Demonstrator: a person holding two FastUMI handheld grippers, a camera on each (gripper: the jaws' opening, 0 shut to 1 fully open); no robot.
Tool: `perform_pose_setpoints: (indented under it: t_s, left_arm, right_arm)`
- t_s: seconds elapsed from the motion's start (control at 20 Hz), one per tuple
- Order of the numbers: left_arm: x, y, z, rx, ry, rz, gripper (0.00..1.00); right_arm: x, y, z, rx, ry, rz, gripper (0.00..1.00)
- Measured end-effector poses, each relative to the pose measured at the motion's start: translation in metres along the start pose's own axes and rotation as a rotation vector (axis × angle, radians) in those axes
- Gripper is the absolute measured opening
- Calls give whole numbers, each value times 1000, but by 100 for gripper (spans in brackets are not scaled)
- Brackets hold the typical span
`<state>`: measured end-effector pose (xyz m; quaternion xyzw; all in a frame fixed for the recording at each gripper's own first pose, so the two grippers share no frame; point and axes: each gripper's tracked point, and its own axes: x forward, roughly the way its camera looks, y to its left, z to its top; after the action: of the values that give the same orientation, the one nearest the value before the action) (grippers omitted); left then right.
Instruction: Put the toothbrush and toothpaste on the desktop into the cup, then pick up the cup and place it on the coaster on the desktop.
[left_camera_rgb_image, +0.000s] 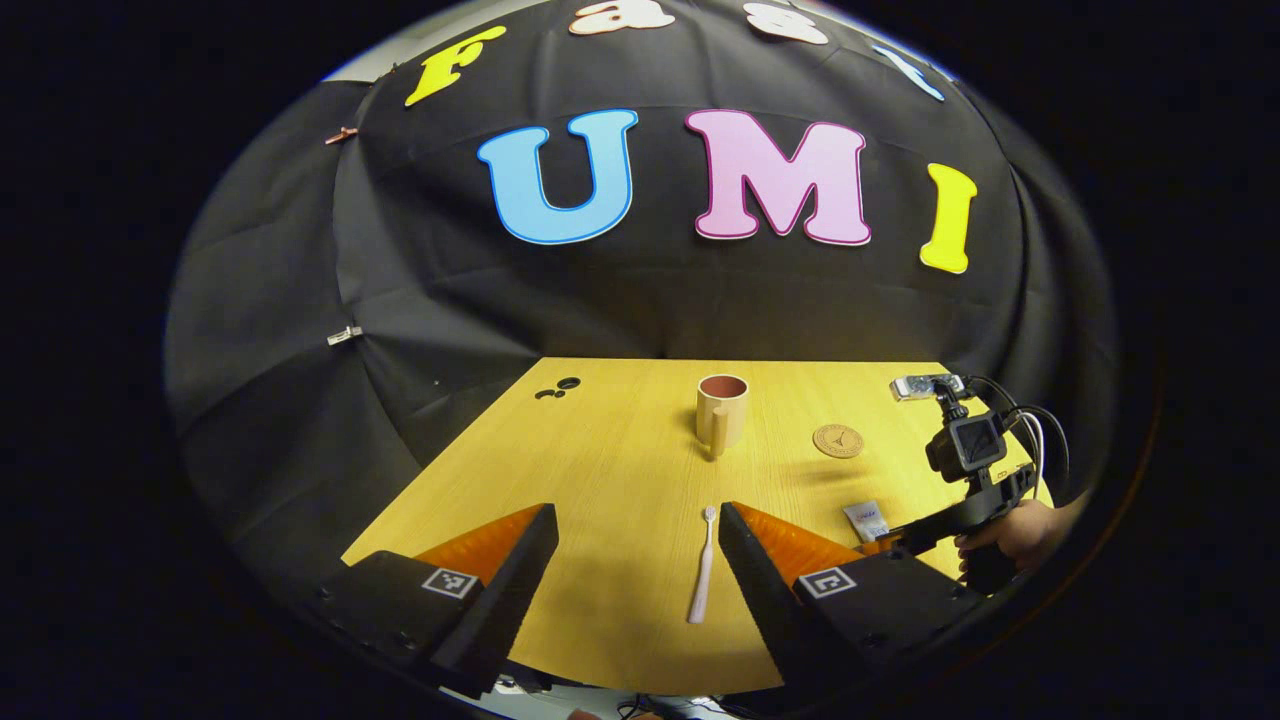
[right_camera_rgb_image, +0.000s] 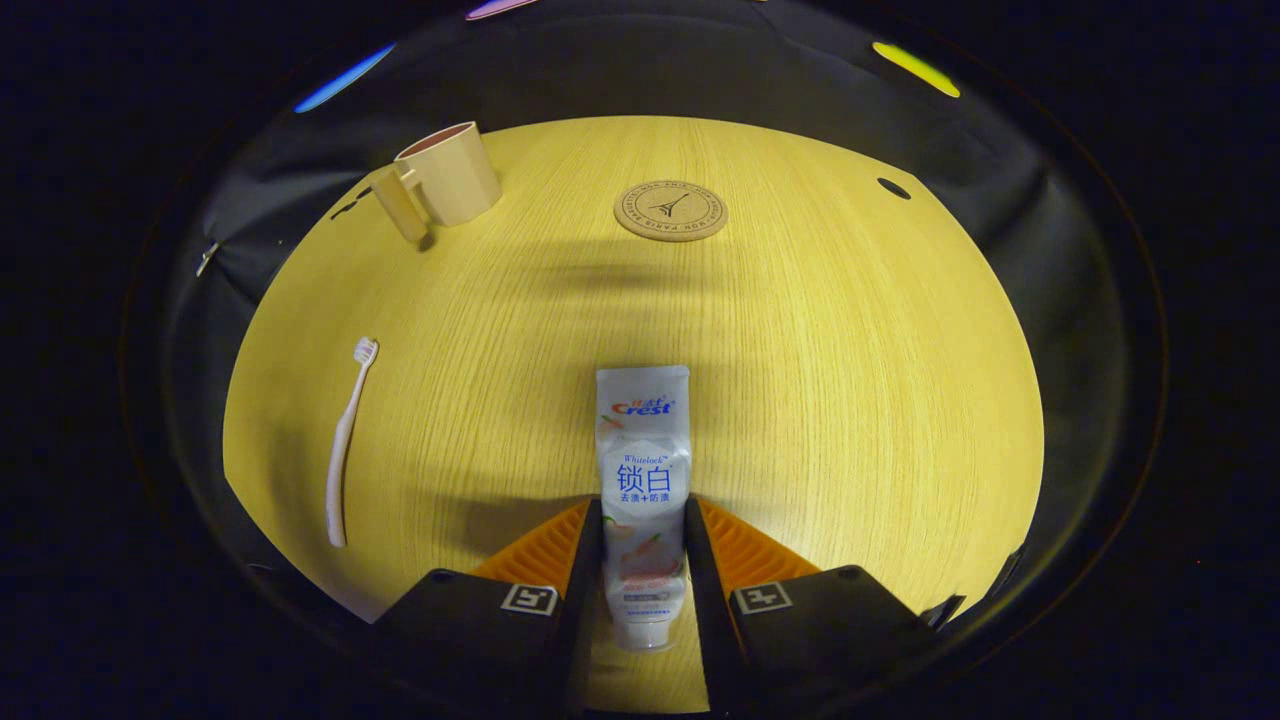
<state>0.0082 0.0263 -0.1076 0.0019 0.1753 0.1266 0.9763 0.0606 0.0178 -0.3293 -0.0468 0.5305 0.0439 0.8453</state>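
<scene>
Right hand-held gripper (right_camera_rgb_image: 644, 535) clamps the toothpaste (right_camera_rgb_image: 643, 470) — left hand-held gripper (left_camera_rgb_image: 636, 545) open, toothbrush (left_camera_rgb_image: 702, 565) between its fingers.

- desktop (right_camera_rgb_image: 850, 400): pale wood grain, smooth, matt
- cup (right_camera_rgb_image: 450, 175): matt plastic
- coaster (right_camera_rgb_image: 670, 210): cork-like, engraved
- toothpaste (right_camera_rgb_image: 642, 470): glossy printed plastic tube
- toothbrush (right_camera_rgb_image: 345, 445): smooth plastic
- booth wall (left_camera_rgb_image: 300, 300): creased matt cloth

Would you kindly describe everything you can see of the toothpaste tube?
The toothpaste is a soft white printed tube, flat crimped end pointing away, cap end nearest the camera. It lies flat on the wooden desk, lengthwise between the right gripper's fingers, which close against both its sides. In the left gripper view its far end peeks out beside that gripper. It lies apart from the toothbrush.
</scene>
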Motion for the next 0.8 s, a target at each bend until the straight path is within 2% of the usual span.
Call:
perform_pose_setpoints:
  t_s: [0.1,0.15,0.2,0.25,0.4,0.45,0.5,0.55,0.7,0.8]
  left_arm:
    - [1,-1,-7,-7,8,-6,100]
    - [2,0,-10,-9,14,-4,100]
    - [4,1,-13,-14,20,-3,100]
    - [5,1,-16,-19,26,-4,100]
    - [16,-3,-26,-47,66,-38,100]
    - [22,-6,-30,-61,86,-58,100]
    - [27,-7,-35,-80,106,-76,100]
    - [33,-9,-40,-101,131,-98,100]
    - [63,-18,-56,-149,220,-139,99]
    - [82,-23,-71,-147,287,-151,98]
  right_arm:
    - [0,-2,2,-9,15,2,44]
    - [1,-1,3,-2,13,4,36]
    - [0,0,2,-14,10,10,35]
    - [4,-2,4,-17,-3,10,28]
    - [-3,-2,3,-12,8,37,28]
    - [-6,-3,5,5,5,48,22]
    - [-9,-5,9,17,-15,54,22]
    - [-15,-8,13,21,-34,60,27]
    - [-31,-13,26,27,-86,81,27]
    - [-44,-20,33,32,-123,93,27]
